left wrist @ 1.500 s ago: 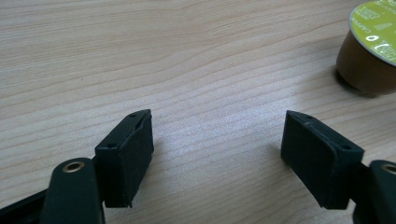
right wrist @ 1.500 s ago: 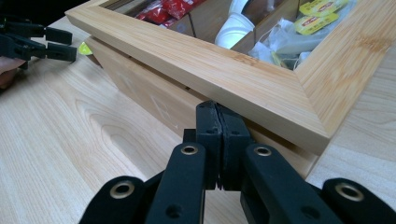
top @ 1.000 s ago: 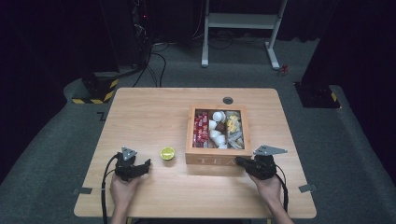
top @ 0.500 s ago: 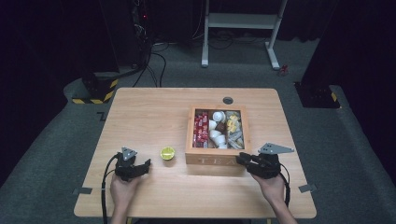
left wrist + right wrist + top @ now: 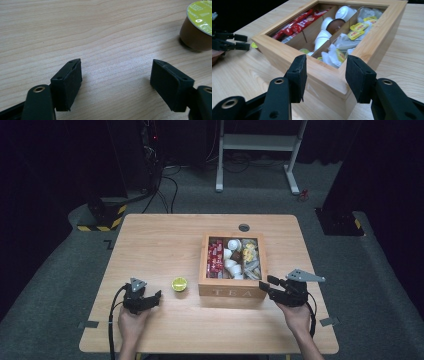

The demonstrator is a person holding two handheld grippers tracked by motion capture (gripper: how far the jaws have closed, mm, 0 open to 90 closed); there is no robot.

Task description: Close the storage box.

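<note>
Standing open, wooden tea box [image 5: 230, 292] holds sachets.

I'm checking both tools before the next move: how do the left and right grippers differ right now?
The left gripper hovers over bare table beside the green-lidded brown capsule; the right gripper faces a corner of the wooden tea box. The left rests steady; the right's jaws have just been opening. Both are open, holding nothing.
</note>
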